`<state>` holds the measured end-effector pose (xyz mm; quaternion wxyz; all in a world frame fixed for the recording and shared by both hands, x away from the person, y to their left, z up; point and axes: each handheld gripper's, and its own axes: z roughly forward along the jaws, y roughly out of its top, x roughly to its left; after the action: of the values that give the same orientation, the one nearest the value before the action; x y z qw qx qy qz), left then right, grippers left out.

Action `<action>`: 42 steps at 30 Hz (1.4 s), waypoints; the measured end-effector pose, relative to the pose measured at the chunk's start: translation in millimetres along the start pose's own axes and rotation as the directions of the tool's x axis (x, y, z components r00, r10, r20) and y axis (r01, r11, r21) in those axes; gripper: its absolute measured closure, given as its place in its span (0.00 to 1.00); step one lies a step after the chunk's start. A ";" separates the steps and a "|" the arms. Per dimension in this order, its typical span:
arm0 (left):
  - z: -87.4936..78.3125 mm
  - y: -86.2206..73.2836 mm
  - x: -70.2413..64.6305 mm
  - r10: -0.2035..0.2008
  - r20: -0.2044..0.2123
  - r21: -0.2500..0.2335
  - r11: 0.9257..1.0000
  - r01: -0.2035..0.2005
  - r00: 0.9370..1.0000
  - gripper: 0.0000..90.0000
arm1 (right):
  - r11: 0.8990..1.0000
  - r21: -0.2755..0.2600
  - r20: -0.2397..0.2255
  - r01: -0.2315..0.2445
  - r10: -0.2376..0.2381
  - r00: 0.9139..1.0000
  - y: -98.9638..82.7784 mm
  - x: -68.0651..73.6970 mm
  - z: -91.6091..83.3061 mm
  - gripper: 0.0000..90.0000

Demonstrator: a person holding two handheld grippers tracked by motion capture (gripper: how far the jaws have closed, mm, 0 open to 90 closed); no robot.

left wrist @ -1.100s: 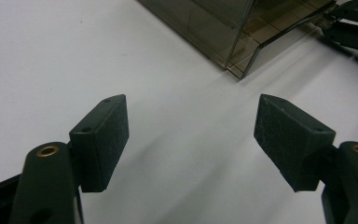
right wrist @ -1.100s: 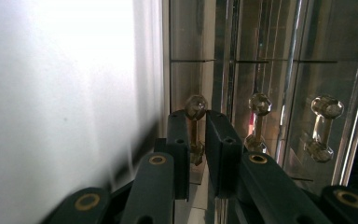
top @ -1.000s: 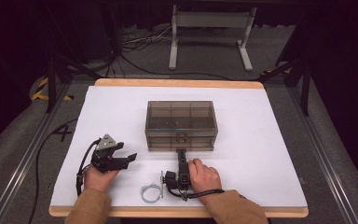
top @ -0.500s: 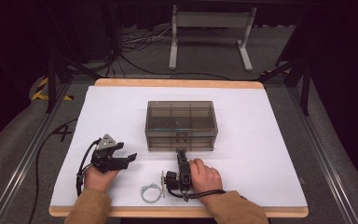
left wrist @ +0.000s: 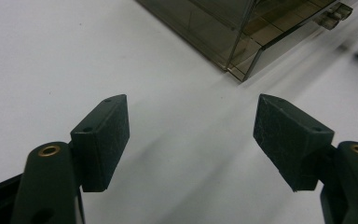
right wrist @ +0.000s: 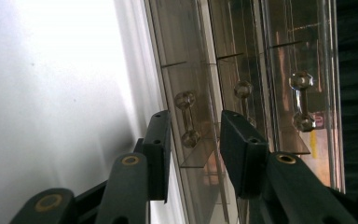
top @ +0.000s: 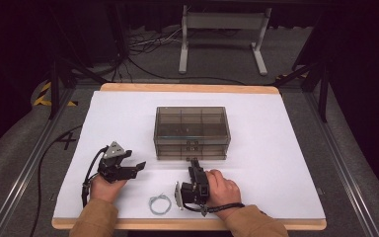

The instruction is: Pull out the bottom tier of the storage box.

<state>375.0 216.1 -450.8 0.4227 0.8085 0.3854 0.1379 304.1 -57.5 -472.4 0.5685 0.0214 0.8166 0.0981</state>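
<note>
Drawer box: a smoky clear box [top: 191, 132] with three stacked drawers sits mid-table on the white sheet [top: 276, 163].
Right gripper: our right gripper [top: 195, 164] points at the near face of the box, tips at the drawer fronts. Its jaws have just been opening and stand partly spread, one on each side of the lowest drawer's handle [right wrist: 187, 119], pads not pressing it as far as we can tell.
Left gripper: our left gripper [top: 139, 167] rests near-left of the box, jaws spread wide, nothing between them.
Wire ring: a small ring [top: 160, 203] lies near the table's near edge, between our hands.
</note>
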 end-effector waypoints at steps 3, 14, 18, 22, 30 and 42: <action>-0.4 -0.1 0.3 0.003 0.000 -0.002 1.000 -0.003 1.000 0.31 | 0.999 -0.024 -0.025 -0.032 0.032 0.999 -5.5 -5.3 -2.7 0.69; -0.4 -0.3 0.2 0.000 0.001 0.001 1.000 0.000 1.000 0.31 | 0.970 -0.055 -0.167 -0.235 0.223 0.960 -38.8 -24.9 -5.5 0.61; -0.6 -0.2 0.2 0.000 0.000 -0.002 1.000 0.000 1.000 0.31 | 0.949 -0.058 -0.215 -0.311 0.293 0.932 -48.8 -31.2 -6.8 0.58; -0.9 -0.3 0.3 -0.001 0.000 -0.003 1.000 0.001 1.000 0.31 | 0.909 -0.076 -0.274 -0.410 0.377 0.885 -61.3 -38.1 -8.1 0.58; -1.1 -0.4 0.2 -0.008 0.003 -0.004 1.000 0.008 1.000 0.31 | 0.817 -0.089 -0.415 -0.570 0.490 0.767 -83.4 -52.0 -8.1 0.56; -1.3 -0.5 1.4 -0.012 0.014 -0.009 1.000 0.012 1.000 0.31 | 0.685 -0.078 -0.604 -0.724 0.545 0.581 -105.0 -64.3 -2.9 0.56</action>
<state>375.0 218.1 -450.5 0.4297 0.8052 0.3869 0.1315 332.2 -170.2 -431.4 0.2373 0.1967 0.8492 0.4288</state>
